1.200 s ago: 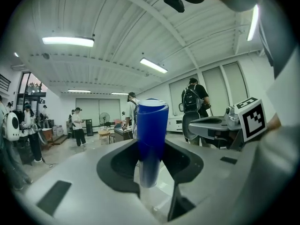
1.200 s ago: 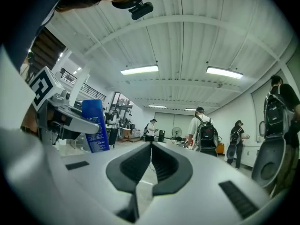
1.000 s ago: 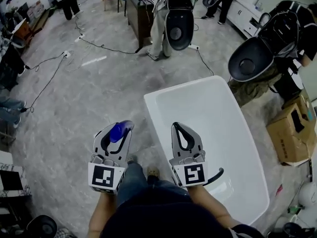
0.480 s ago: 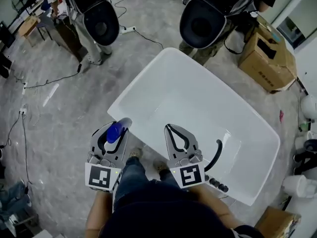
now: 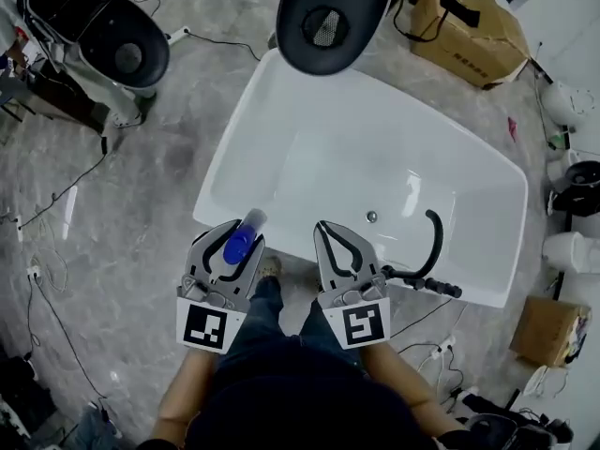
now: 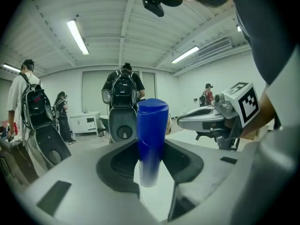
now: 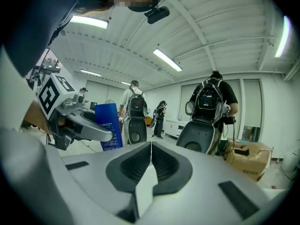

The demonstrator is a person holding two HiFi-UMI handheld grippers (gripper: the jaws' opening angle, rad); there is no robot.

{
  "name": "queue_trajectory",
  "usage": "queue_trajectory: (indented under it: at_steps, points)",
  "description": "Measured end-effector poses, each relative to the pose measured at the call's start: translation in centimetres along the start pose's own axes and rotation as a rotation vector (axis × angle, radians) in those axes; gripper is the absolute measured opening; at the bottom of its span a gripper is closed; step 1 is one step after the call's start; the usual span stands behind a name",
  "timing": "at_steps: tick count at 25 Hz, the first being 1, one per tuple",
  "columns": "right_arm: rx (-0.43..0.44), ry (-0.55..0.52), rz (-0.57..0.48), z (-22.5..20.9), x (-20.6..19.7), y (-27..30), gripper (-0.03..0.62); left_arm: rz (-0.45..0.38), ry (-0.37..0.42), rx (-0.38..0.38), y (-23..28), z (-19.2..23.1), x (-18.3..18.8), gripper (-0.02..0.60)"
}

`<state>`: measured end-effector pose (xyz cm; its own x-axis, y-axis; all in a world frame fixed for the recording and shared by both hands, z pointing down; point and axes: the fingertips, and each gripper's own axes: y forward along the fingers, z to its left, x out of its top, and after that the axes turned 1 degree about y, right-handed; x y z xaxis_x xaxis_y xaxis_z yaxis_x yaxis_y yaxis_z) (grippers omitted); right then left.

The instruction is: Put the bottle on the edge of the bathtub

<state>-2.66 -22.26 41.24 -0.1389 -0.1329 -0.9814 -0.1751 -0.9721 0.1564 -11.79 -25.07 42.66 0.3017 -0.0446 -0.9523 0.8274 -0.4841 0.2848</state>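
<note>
A blue bottle (image 5: 241,244) with a pale lower end stands between the jaws of my left gripper (image 5: 229,242), which is shut on it. In the left gripper view the bottle (image 6: 151,139) rises upright out of the jaws. The white bathtub (image 5: 232,143) lies crosswise just ahead, and its near rim (image 5: 292,244) runs past both gripper tips. My right gripper (image 5: 330,232) hangs beside the left one, shut and with nothing in it. The right gripper view shows its jaws (image 7: 151,146) closed, with the bottle (image 7: 108,125) off to the left.
A black curved faucet with a hose (image 5: 427,251) sits on the tub's near rim at the right. A drain (image 5: 372,217) marks the tub floor. People with black rigs (image 5: 328,12) stand behind the tub. Cardboard boxes (image 5: 469,26) and cables (image 5: 56,204) lie on the grey floor.
The view has swung round the bathtub: it lay lengthwise to the right, now it lies crosswise straight ahead. Both grippers keep their places and the left keeps its hold on the bottle.
</note>
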Motion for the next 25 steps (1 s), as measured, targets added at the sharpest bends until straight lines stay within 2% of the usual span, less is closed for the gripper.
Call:
queue_trajectory:
  at_steps: [6, 11, 18, 22, 25]
  points:
    - [-0.090, 0.023, 0.074, 0.3, -3.8, -1.9, 0.028, 0.023, 0.030, -0.112, 0.8, -1.9, -3.8, 0.166]
    - [-0.096, 0.038, 0.120, 1.2, -7.2, -2.1, 0.028, 0.052, 0.016, -0.164, 1.5, -3.4, -7.1, 0.166]
    - [-0.055, 0.092, 0.161, 1.7, -12.9, -0.3, 0.028, 0.123, 0.006, -0.191, 4.0, -4.7, -12.9, 0.166]
    - [0.033, 0.002, 0.277, 2.8, -17.0, 0.5, 0.028, 0.117, -0.003, -0.199, 5.5, -5.0, -16.0, 0.166]
    - [0.068, 0.002, 0.321, 3.6, -19.2, 1.6, 0.028, 0.135, -0.012, -0.200, 6.3, -4.6, -18.1, 0.166]
